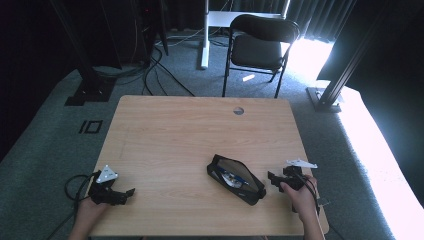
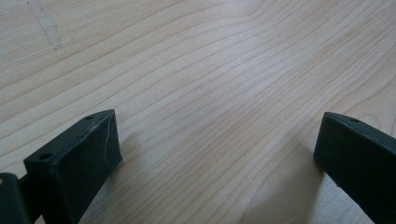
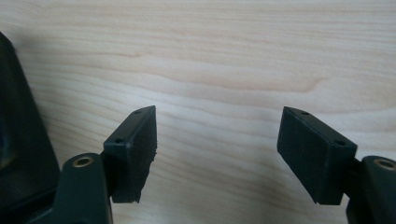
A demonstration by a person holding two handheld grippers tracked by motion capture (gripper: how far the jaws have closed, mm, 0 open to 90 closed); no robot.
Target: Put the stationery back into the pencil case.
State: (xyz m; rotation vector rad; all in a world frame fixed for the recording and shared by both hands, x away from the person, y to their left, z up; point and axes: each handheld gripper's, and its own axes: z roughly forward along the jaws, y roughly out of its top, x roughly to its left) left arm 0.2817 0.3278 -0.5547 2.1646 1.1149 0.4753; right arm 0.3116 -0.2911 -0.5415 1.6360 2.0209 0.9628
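Observation:
A black zip pouch [image 1: 236, 179] lies open on the wooden table [image 1: 200, 130], near its front right, with pens and small items inside. My right gripper [image 1: 272, 178] rests just right of the pouch, pointing at it. In the right gripper view its jaws [image 3: 217, 135] stand open over bare wood, and the pouch's black side [image 3: 18, 140] is at the left edge. My left gripper [image 1: 126, 193] sits low at the front left corner, far from the pouch. In the left gripper view it [image 2: 217, 140] is open with only wood grain between the jaws.
A round cable hole [image 1: 238, 110] sits near the table's far edge. Behind the table stand a black folding chair [image 1: 260, 45] and a white desk leg [image 1: 204, 35]. Cables [image 1: 155, 70] trail over the grey carpet, and black frame posts [image 1: 90, 75] stand at both sides.

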